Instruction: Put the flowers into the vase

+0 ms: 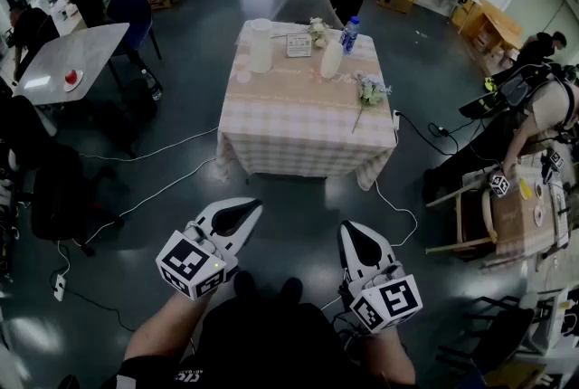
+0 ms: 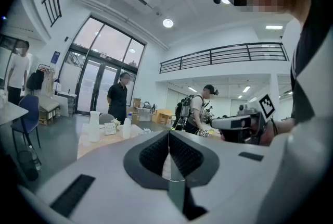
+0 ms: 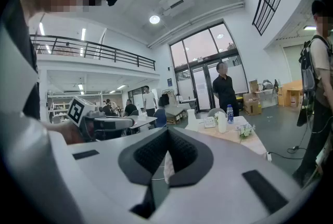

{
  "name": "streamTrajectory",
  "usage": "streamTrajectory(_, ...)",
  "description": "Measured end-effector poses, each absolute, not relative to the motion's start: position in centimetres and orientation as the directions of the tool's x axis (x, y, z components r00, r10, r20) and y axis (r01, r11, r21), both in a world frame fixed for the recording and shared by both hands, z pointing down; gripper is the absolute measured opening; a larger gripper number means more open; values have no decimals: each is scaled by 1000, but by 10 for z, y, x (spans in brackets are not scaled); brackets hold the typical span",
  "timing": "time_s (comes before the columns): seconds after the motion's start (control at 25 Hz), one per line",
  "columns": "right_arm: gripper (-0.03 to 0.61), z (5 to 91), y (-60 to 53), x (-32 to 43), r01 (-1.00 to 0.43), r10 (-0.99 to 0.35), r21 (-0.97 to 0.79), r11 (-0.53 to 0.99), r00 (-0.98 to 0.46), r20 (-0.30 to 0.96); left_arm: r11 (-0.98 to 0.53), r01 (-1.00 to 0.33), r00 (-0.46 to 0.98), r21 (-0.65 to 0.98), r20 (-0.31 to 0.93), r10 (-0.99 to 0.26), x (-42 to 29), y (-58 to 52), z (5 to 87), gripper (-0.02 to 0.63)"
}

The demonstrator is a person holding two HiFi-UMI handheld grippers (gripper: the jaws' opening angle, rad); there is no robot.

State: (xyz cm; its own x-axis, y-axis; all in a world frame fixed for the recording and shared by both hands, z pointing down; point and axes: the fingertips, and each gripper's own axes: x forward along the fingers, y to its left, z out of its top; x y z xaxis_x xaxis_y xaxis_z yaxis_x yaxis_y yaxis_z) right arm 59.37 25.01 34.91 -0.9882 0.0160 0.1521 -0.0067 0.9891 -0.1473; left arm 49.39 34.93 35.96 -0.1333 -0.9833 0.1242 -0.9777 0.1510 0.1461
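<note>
Checked table [image 1: 298, 129], dark floor [image 1: 154, 197] (flowers [image 1: 371, 91] on top); left gripper [image 1: 251, 208], right gripper [image 1: 351, 232] both closed

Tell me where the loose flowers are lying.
In the head view, the flowers lie on the table's right side, near its edge, just right of the white vase.

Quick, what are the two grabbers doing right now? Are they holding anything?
Left gripper: jaws closed, holding nothing.
Right gripper: jaws closed, holding nothing.
</note>
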Motion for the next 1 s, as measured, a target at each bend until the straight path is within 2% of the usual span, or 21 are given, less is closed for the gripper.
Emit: streamTrajectory(1.0,25,345,283,560,-95,-72,-151,984,-986,150,90,-984,-72,155,118,-990,458,389,364,12)
